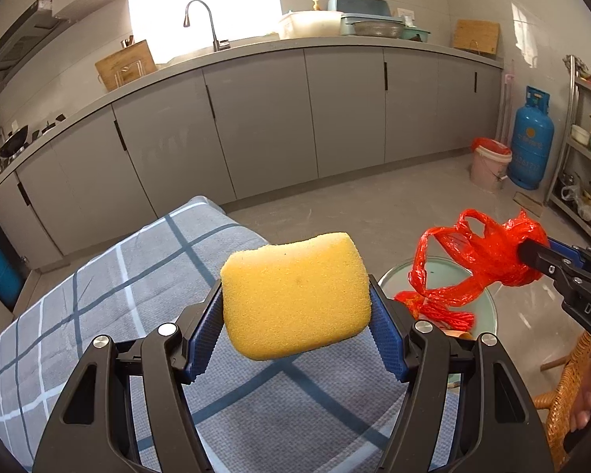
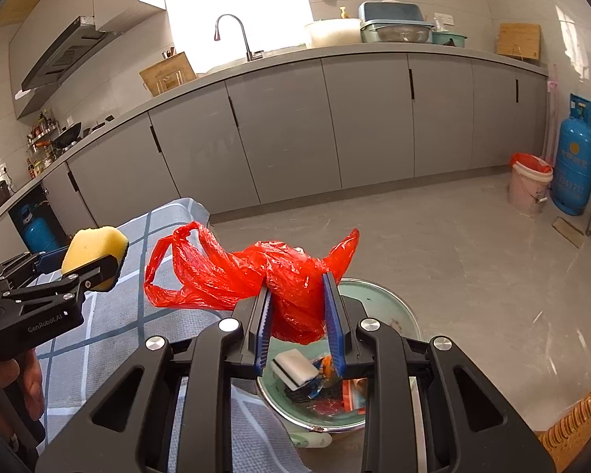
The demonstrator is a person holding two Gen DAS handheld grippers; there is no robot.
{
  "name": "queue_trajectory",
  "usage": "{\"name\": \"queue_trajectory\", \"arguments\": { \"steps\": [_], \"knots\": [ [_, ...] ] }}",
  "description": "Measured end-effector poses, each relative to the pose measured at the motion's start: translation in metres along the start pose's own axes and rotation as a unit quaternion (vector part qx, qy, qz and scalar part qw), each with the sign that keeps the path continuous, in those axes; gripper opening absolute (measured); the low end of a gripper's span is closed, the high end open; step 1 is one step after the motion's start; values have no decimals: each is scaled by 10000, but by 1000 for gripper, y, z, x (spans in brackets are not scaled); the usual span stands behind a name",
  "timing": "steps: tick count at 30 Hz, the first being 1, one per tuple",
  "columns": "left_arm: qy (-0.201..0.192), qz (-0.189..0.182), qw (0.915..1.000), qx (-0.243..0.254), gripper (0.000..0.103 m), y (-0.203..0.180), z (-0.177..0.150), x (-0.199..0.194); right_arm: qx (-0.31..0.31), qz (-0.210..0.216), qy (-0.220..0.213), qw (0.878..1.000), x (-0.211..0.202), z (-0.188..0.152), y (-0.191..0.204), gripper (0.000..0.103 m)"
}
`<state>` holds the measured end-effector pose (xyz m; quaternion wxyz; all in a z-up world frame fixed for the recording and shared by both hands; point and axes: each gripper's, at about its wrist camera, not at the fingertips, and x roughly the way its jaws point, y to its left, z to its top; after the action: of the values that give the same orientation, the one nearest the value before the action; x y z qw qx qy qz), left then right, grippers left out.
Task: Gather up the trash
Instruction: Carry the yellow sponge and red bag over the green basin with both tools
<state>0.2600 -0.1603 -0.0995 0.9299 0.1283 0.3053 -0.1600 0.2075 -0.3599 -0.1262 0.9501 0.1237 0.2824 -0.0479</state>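
My left gripper (image 1: 295, 311) is shut on a yellow sponge (image 1: 295, 295) and holds it above the checked grey-blue cloth (image 1: 98, 295). It also shows at the left of the right wrist view (image 2: 94, 268) with the sponge (image 2: 90, 252). My right gripper (image 2: 298, 315) is shut on a crumpled red plastic bag (image 2: 256, 276) and holds it above a pale green bin (image 2: 398, 315). The bin holds a white sponge (image 2: 295, 368) and several wrappers. In the left wrist view the bag (image 1: 472, 264) hangs from the right gripper (image 1: 532, 256) over the bin (image 1: 488, 307).
Grey kitchen cabinets (image 1: 295, 118) with a sink and tap (image 1: 201, 19) run across the back. A pink bucket with a red liner (image 1: 488, 165) and a blue gas cylinder (image 1: 532, 142) stand at the right. A wicker chair (image 1: 567, 394) is at the lower right.
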Motion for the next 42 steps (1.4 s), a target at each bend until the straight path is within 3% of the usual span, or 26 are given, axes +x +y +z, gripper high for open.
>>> {"name": "queue_trajectory", "arguments": {
  "steps": [42],
  "knots": [
    [228,-737,9949,652,68,-102,18,48,397,-524,84,9978,19,9,-62,26]
  ]
}}
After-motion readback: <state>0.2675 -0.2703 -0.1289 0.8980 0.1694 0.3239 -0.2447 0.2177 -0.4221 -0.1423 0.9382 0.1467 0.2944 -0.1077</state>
